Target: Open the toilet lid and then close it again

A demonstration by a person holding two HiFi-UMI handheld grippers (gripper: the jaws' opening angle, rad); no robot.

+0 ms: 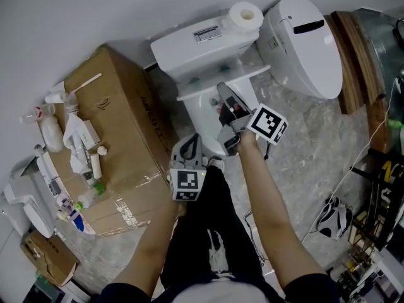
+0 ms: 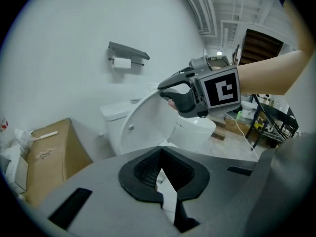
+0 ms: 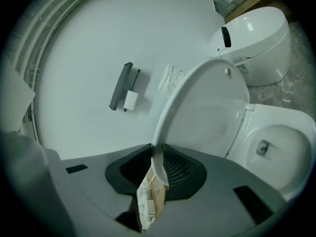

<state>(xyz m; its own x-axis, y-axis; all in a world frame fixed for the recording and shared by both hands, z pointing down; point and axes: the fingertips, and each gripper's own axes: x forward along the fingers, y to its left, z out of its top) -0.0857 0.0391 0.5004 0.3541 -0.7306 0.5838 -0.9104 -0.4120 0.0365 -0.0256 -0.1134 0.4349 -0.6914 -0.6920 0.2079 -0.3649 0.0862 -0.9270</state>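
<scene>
The toilet (image 1: 202,46) stands on the floor against the wall. A cardboard box (image 1: 120,131) strewn with toiletries is at its left in the head view, and a second, detached toilet (image 1: 303,43) lies at its right. The bowl (image 3: 281,147) is uncovered and open to view.

The toilet lid (image 3: 207,112) is neither down on the bowl nor resting back against the tank. It stands raised at a steep tilt, hinged at the rear, with its front rim out in the air above the bowl's front edge.

The right tongs (image 3: 157,169) are closed on that front rim. The thin white edge runs between the two pads, which stand only as far apart as the rim is thick. The left tongs (image 2: 160,174) are fully shut and hold nothing. They are held back near the person's lap, well apart from the toilet and pointing toward it.

A roll of toilet paper (image 1: 245,16) sits on the tank's right corner.

By my reading the task is mid-swing. The lid is off the bowl, so the opening is at least partly done. The pictures cannot say whether this is the upward leg or the return. Either way, the lid has yet to be laid flat on the bowl and the rim let go.
</scene>
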